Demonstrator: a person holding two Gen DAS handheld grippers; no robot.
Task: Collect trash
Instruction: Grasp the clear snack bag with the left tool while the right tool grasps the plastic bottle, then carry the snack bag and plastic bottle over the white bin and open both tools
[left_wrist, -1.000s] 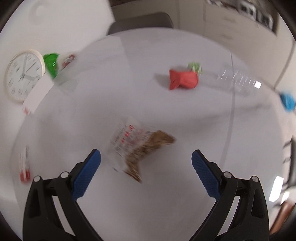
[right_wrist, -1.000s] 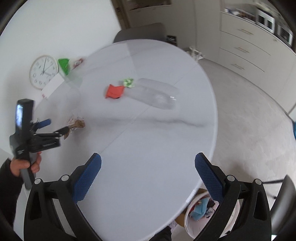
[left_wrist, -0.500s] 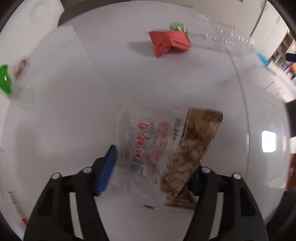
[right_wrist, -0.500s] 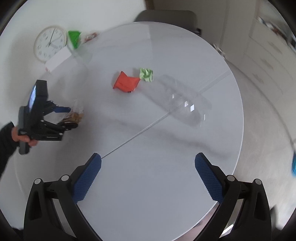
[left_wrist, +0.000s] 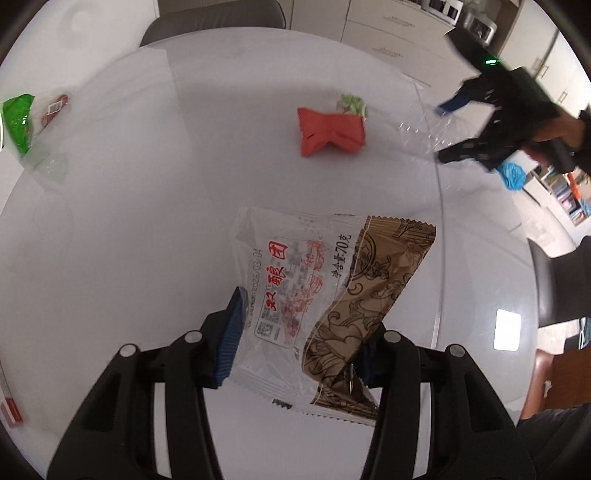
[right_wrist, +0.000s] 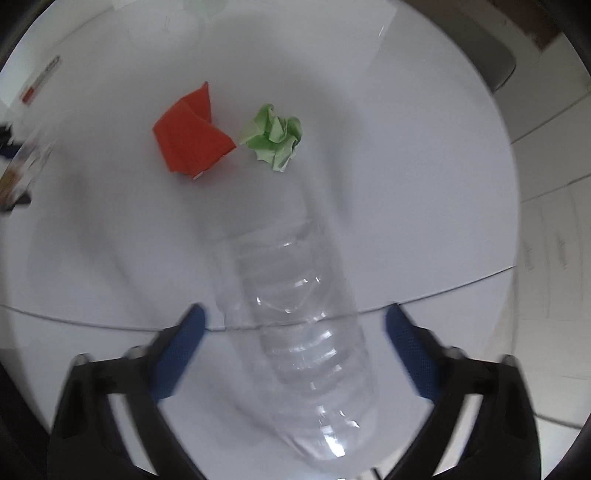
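Left claw (left_wrist: 299, 339) has been closing around the snack wrapper (left_wrist: 325, 299) lying on the round white worktop (left_wrist: 147, 206); right claw (right_wrist: 291, 350), also closing, straddles the clear plastic bottle (right_wrist: 303, 321) without touching. Cabinets (left_wrist: 388, 40) line the room.

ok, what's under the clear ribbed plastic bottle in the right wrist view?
Through the clear ribbed plastic bottle only white table and its dark seam line show. The blurred near end hides what's beneath.

The snack wrapper (left_wrist: 321, 306) hides the left gripper's (left_wrist: 299, 343) right pad.
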